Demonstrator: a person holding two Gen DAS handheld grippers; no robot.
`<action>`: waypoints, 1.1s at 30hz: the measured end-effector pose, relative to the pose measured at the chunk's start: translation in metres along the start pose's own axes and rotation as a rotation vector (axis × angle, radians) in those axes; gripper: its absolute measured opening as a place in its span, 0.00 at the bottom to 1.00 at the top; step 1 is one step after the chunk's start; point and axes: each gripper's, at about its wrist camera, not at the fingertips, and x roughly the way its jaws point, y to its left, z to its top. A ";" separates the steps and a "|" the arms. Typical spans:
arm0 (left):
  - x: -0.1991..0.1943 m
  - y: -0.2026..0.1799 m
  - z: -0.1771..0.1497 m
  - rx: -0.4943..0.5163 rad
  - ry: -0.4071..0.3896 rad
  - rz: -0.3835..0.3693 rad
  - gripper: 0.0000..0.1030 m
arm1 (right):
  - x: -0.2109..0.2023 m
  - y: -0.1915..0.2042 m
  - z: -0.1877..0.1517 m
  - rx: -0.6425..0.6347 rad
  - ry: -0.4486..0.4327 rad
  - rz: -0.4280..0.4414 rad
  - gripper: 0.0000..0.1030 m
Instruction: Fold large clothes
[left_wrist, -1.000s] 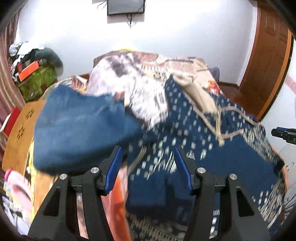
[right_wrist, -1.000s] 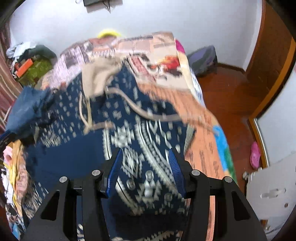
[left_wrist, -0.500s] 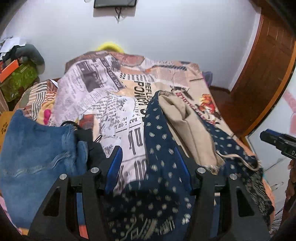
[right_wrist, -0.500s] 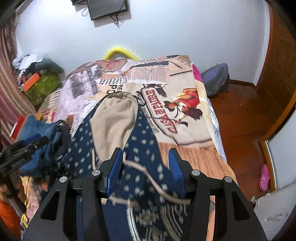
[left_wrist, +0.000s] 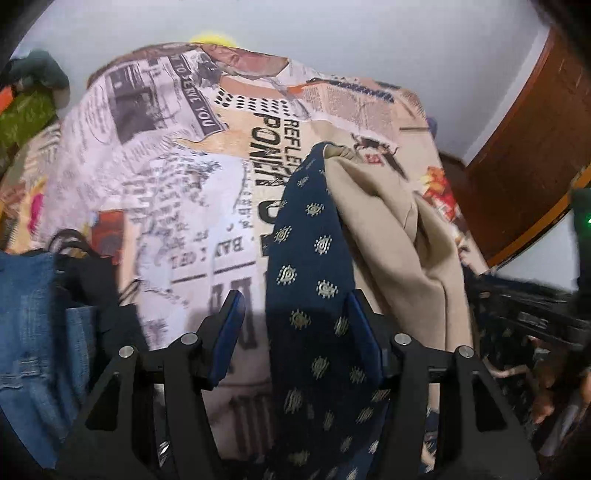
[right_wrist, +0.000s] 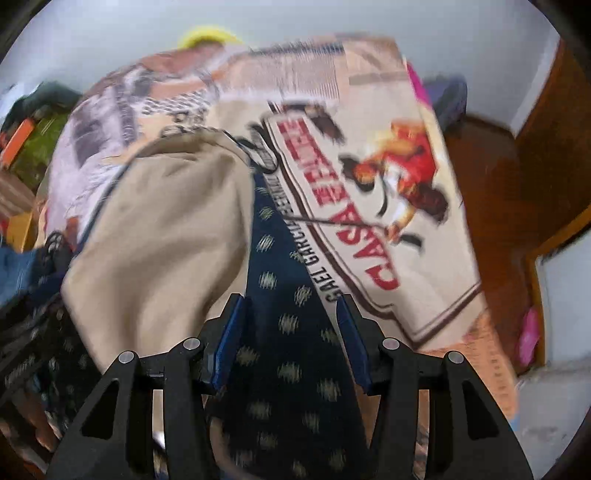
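Observation:
A large navy garment with small cream motifs (left_wrist: 314, 266) and a plain tan lining (left_wrist: 388, 236) lies on a bed with a newspaper-print cover (left_wrist: 177, 177). My left gripper (left_wrist: 295, 314) is open just above the garment's left navy edge. My right gripper (right_wrist: 290, 317) is open over the navy strip (right_wrist: 288, 314) at the garment's right edge, with the tan lining (right_wrist: 159, 236) to its left. The garment's far tip points toward the headboard. Neither gripper holds cloth.
Blue jeans (left_wrist: 33, 325) and a black item (left_wrist: 88, 273) lie at the bed's left side. A green box with clutter (left_wrist: 26, 114) stands at far left. A wooden door (left_wrist: 524, 166) and wooden floor (right_wrist: 491, 177) are on the right. A purple bag (right_wrist: 447, 96) sits by the wall.
Both grippers have moved forward and down along the garment toward its far tip. The garment now fills more of each view. Both grippers stay open.

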 end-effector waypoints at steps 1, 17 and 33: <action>0.001 0.002 0.001 -0.017 -0.006 -0.016 0.57 | 0.005 -0.005 0.003 0.034 0.008 0.022 0.46; -0.023 -0.023 -0.008 0.081 -0.069 0.049 0.06 | -0.030 0.005 -0.011 -0.015 -0.070 0.063 0.08; -0.164 -0.039 -0.076 0.183 -0.141 -0.081 0.05 | -0.161 0.000 -0.116 -0.088 -0.218 0.199 0.08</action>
